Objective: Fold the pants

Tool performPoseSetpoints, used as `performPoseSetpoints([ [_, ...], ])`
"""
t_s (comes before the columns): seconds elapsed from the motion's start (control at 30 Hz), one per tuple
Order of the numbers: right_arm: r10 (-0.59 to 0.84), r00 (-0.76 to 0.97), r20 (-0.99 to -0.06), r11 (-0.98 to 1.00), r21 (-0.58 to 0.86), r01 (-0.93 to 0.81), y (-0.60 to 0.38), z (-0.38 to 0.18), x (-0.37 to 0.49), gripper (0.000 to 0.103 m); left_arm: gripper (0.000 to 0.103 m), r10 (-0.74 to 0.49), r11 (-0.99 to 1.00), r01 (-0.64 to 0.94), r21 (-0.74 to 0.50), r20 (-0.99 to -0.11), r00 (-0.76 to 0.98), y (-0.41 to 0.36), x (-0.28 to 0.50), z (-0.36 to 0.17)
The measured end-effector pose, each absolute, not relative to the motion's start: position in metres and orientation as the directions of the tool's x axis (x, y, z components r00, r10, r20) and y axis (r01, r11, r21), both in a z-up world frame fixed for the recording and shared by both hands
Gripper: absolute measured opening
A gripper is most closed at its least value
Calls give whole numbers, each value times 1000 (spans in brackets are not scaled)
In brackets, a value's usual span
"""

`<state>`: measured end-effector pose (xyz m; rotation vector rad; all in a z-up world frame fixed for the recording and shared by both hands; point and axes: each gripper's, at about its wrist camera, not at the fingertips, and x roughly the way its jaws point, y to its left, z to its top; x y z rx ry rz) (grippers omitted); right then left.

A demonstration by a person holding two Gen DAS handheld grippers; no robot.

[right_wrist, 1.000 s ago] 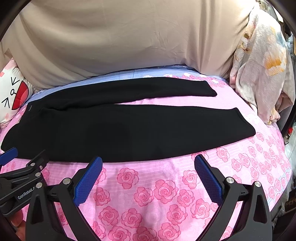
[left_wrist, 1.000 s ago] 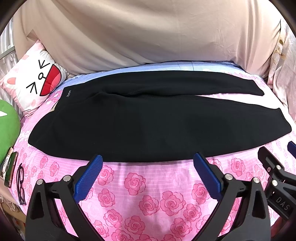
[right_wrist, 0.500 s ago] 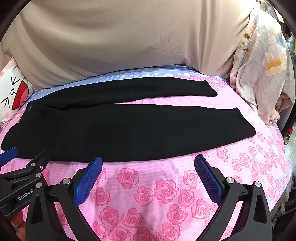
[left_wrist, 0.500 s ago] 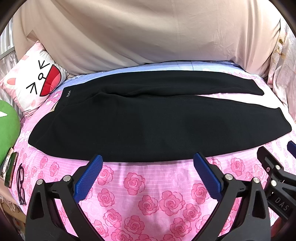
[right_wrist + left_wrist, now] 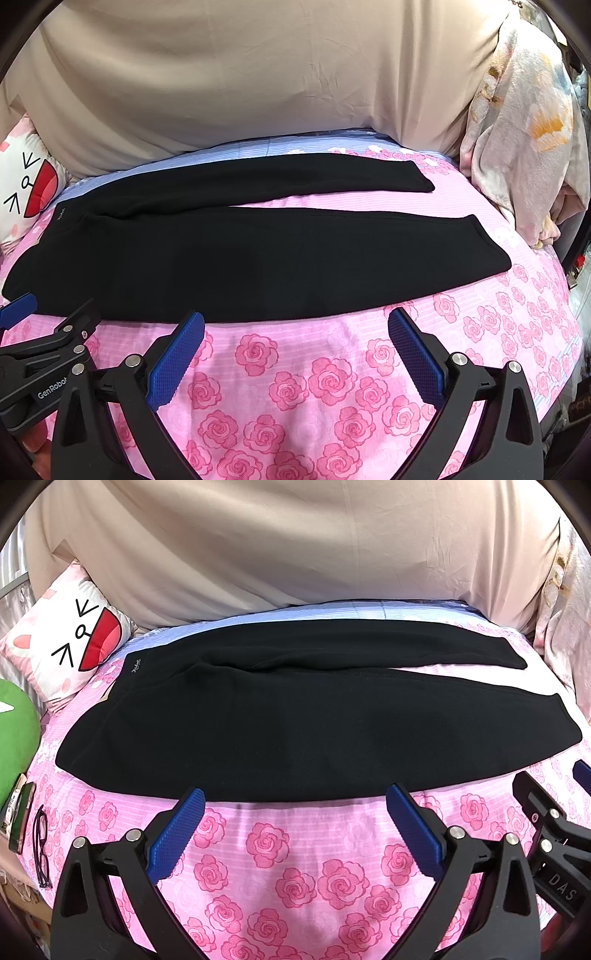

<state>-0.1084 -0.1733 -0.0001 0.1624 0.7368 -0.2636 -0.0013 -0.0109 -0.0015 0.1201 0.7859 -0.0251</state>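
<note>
Black pants (image 5: 295, 723) lie flat across the pink rose bedsheet, waistband to the left and both legs running right, spread in a narrow V. The right wrist view shows the same pants (image 5: 258, 254) with the leg cuffs at the right. My left gripper (image 5: 295, 801) is open just short of the pants' near edge, nothing between its blue pads. Over bare sheet by the near leg's edge, my right gripper (image 5: 295, 321) is open too. Each gripper appears at the edge of the other's view.
A cartoon-face pillow (image 5: 70, 642) and a green cushion (image 5: 14, 738) sit at the left, with a phone (image 5: 20, 816) and glasses (image 5: 40, 845) near the bed's left edge. A beige cloth (image 5: 295, 546) hangs behind. A floral blanket (image 5: 524, 147) is piled at the right.
</note>
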Motion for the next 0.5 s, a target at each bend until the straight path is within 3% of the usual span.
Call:
performPoseSetpoints([
  [0.5,-175,709,-683,956,55,288,-172,-2,-108,98,97,25,992,68,102,-709,705,-11,0,-3],
])
